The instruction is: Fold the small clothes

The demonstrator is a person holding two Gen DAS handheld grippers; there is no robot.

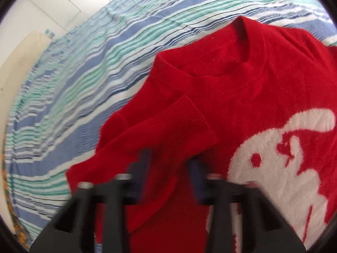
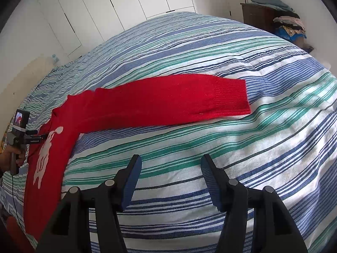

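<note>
A red knitted sweater (image 1: 252, 84) with a white fluffy animal figure (image 1: 284, 158) lies on the striped bedspread (image 1: 84, 84). One sleeve is folded across the chest, its ribbed cuff (image 1: 189, 116) near the collar. My left gripper (image 1: 170, 162) is blurred and sits in that sleeve's fabric, shut on it. In the right wrist view the left gripper (image 2: 43, 136) touches the sweater's edge, held by a hand (image 2: 8, 158). The other sleeve (image 2: 158, 103) stretches flat to the right. My right gripper (image 2: 168, 168) hovers open over bare bedspread (image 2: 210, 52), below that sleeve, holding nothing.
White wardrobe doors (image 2: 126, 0) stand behind the bed. At the far right is a dark dresser (image 2: 259, 14) with folded cloth on top and a pile of clothes (image 2: 290, 27) beside it. A cable hangs from the left gripper's handle.
</note>
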